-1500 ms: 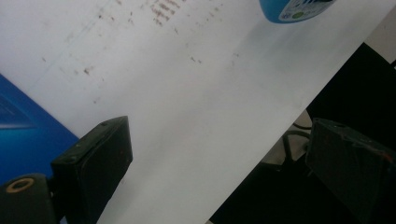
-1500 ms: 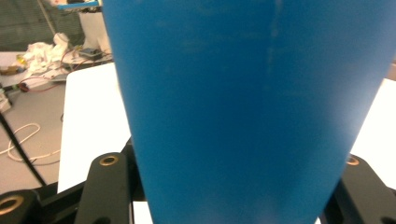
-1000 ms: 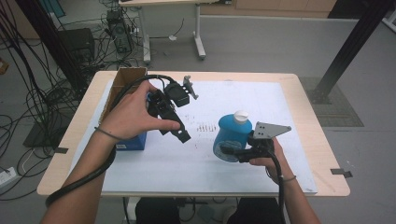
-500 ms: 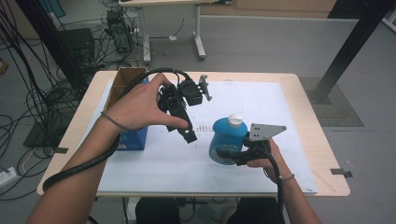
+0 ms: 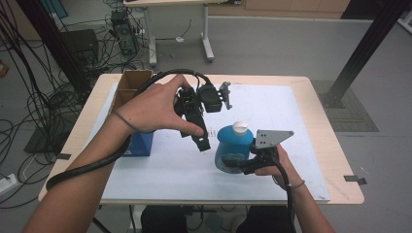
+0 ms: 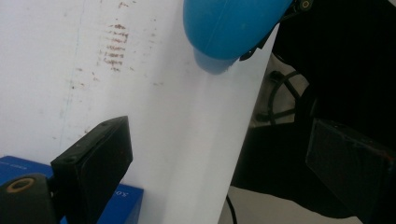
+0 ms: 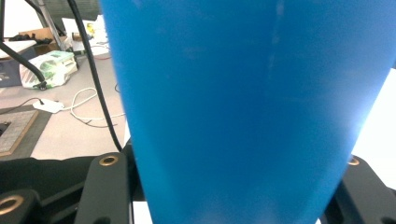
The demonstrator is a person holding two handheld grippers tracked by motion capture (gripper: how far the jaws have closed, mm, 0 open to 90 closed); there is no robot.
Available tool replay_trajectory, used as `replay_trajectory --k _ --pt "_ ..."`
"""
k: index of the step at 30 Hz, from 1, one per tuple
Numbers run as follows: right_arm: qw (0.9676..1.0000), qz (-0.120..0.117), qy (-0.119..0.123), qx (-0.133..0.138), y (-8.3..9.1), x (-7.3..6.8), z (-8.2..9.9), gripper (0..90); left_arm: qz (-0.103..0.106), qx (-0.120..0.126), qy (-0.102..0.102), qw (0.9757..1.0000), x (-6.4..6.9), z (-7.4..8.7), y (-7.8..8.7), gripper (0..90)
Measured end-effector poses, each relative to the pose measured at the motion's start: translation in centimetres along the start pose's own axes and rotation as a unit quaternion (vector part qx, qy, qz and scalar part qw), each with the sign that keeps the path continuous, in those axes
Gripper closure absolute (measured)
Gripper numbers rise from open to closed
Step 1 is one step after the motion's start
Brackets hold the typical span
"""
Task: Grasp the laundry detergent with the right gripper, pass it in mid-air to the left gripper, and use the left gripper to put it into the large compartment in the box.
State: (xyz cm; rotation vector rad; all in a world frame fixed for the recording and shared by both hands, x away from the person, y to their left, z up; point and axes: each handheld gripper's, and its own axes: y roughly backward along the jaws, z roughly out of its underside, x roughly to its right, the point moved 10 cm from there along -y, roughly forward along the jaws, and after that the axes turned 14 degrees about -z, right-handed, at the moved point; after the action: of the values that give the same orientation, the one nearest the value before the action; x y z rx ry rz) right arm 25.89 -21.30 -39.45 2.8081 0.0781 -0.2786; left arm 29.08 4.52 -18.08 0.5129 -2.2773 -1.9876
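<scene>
- Clamping the blue bottle (image 5: pixel 233 149) by its lower body, the right gripper (image 5: pixel 243 162) holds it upright on the white paper sheet (image 5: pixel 272 111) that covers the table (image 5: pixel 335 145); in the right gripper view the blue wall (image 7: pixel 247 107) sits squeezed between both jaws.
- The bottle's white cap (image 5: pixel 239 127) points up, near the front middle of the sheet.
- The left gripper (image 5: pixel 203 144) hangs in the air just left of the bottle, tip tilted down toward the sheet, jaws spread wide with nothing between them.
- In the left gripper view the bottle (image 6: pixel 233 28) shows ahead of those jaws, apart from them.
- A blue box (image 5: pixel 137 144) lies at the sheet's left edge, partly hidden under the left hand (image 5: pixel 155 109) and forearm.
- An open cardboard box (image 5: pixel 130 82) stands behind it at the table's far left corner.
- Faint brown marks (image 6: pixel 114 46) dot the paper between the left gripper and the bottle.
- Cables trail over the floor (image 5: pixel 272 43) beyond the table.
</scene>
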Motion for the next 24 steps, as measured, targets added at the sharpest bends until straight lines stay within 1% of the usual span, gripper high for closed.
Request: replay_trajectory --k 2,5,12,16,18,21,22,23,24 --pt "1.0 -0.002 0.002 -0.003 -0.1 0.0 0.0 42.5 -0.001 0.0 0.001 1.0 0.1 -0.1 0.0 7.4" --pt "0.9999 -0.009 0.006 -0.006 -0.2 0.0 -0.1 42.6 0.002 -0.003 -0.014 0.9999 0.2 -0.6 0.0 7.4" --pt "0.9996 -0.019 0.013 -0.015 -0.4 -0.1 -0.5 42.5 0.005 -0.009 -0.032 0.9994 0.6 -1.4 -0.4 7.4" --pt "0.9995 -0.024 0.015 -0.015 -0.6 -0.1 -0.7 42.5 0.011 -0.009 -0.041 0.9991 0.8 -1.8 -0.7 7.4" --pt "0.9994 -0.027 0.016 -0.014 -0.7 0.0 -0.7 42.5 0.008 -0.011 -0.047 0.9988 1.0 -2.1 -0.7 7.4" --pt "0.9992 -0.033 0.018 -0.015 -0.9 0.0 -0.9 42.5 0.011 -0.012 -0.049 0.9986 1.0 -2.3 -0.8 7.5" --pt "0.9991 -0.034 0.019 -0.015 -1.0 0.0 -0.9 42.5 0.008 -0.013 -0.055 0.9983 1.2 -2.5 -0.9 7.5" --pt "0.9991 -0.034 0.019 -0.015 -1.0 0.0 -0.9 42.5 0.008 -0.013 -0.055 0.9983 1.2 -2.5 -0.9 7.4" --pt "0.9989 -0.039 0.02 -0.014 -1.2 0.0 -1.0 42.6 0.008 -0.014 -0.055 0.9984 1.2 -2.5 -0.9 7.4"
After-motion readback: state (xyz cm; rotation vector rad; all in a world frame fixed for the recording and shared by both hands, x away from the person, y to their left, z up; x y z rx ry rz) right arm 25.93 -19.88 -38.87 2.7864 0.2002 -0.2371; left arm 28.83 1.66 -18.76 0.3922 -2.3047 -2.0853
